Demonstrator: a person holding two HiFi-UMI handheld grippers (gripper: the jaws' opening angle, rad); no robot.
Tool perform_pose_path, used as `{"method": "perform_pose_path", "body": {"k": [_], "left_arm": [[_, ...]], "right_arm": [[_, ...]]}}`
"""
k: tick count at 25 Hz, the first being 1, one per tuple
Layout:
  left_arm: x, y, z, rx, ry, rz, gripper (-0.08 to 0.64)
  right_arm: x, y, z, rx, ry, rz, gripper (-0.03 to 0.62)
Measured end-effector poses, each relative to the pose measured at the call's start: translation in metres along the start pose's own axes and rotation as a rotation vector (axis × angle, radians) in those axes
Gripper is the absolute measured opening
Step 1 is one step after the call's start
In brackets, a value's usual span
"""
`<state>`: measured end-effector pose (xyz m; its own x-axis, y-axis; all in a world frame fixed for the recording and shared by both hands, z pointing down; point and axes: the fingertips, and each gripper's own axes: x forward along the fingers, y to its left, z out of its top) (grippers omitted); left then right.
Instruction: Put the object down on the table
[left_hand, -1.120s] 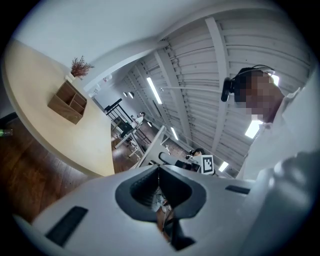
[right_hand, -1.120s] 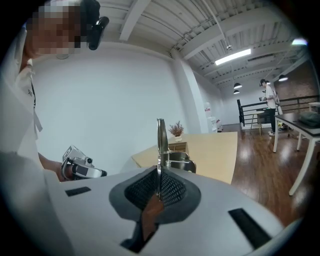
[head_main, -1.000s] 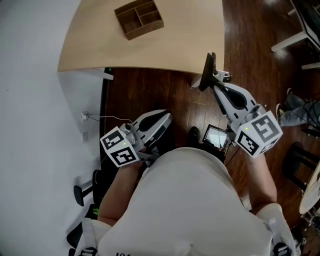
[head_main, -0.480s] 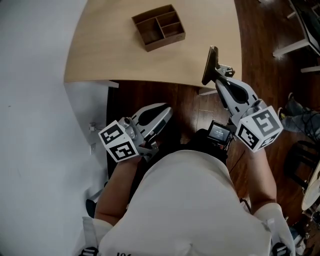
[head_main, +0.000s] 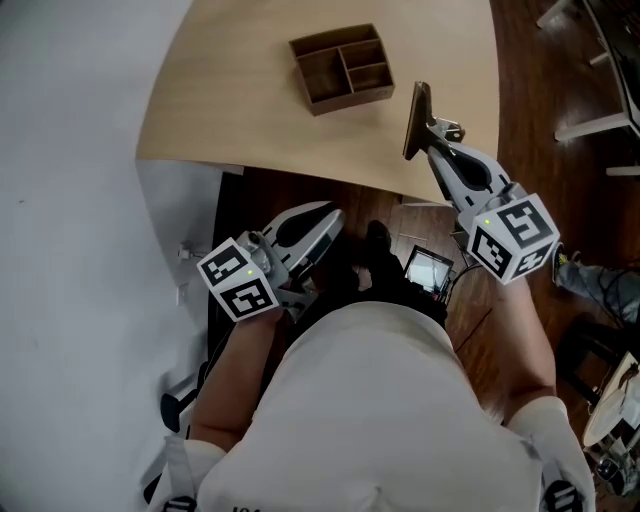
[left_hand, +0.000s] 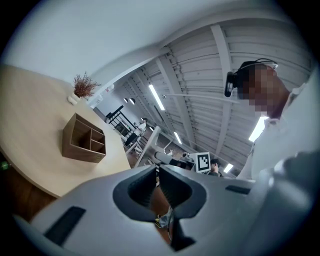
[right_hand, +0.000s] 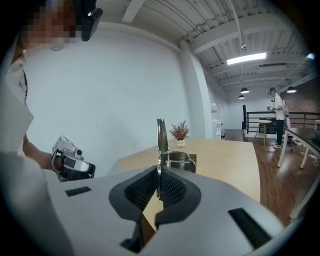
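Brown thin flat board with a metal clip (head_main: 417, 118), seemingly a clipboard, stands on edge in the right gripper (head_main: 432, 140), up over the near right part of the light wooden round-edged table (head_main: 230, 100). It appears held clear of the tabletop, not resting yet. The upright hold likely comes from pinching it at the clip end, so the board would need tilting flat before set-down.

Right gripper view: jaws clenched tight on the board's thin edge (right_hand: 161, 137), ribbed pads pressing both faces, with no gap visible.

Dark wooden divided tray (head_main: 345, 68) sits further in on the table, apart from the board. Bare tabletop lies between the tray and the near edge, a probable landing spot. A small potted dried plant (right_hand: 179, 132) stands at the far side, well away.

The left gripper (head_main: 322, 218) hangs low beside the person's torso, off the table over the dark wood floor (head_main: 300, 185), likely parked since one gripper is enough here. Left gripper view: pads closed together at the tips (left_hand: 157, 175), nothing between them, touching nothing.
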<state>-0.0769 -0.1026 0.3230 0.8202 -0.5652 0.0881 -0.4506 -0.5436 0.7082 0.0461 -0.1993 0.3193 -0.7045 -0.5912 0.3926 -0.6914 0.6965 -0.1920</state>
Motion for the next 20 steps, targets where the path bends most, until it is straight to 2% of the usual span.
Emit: {"method": "perform_pose_path", "body": {"k": [12, 15, 20], "left_arm": [[0.008, -0.005, 0.007, 0.076, -0.016, 0.039, 0.000], [0.018, 0.005, 0.006, 0.105, 0.014, 0.060, 0.000], [0.029, 0.032, 0.006, 0.084, 0.032, 0.076, 0.000]], "right_arm": [[0.027, 0.004, 0.016, -0.091, 0.013, 0.064, 0.003], [0.040, -0.001, 0.013, -0.105, 0.028, 0.084, 0.003], [0.077, -0.008, 0.006, -0.131, 0.060, 0.108, 0.003]]}}
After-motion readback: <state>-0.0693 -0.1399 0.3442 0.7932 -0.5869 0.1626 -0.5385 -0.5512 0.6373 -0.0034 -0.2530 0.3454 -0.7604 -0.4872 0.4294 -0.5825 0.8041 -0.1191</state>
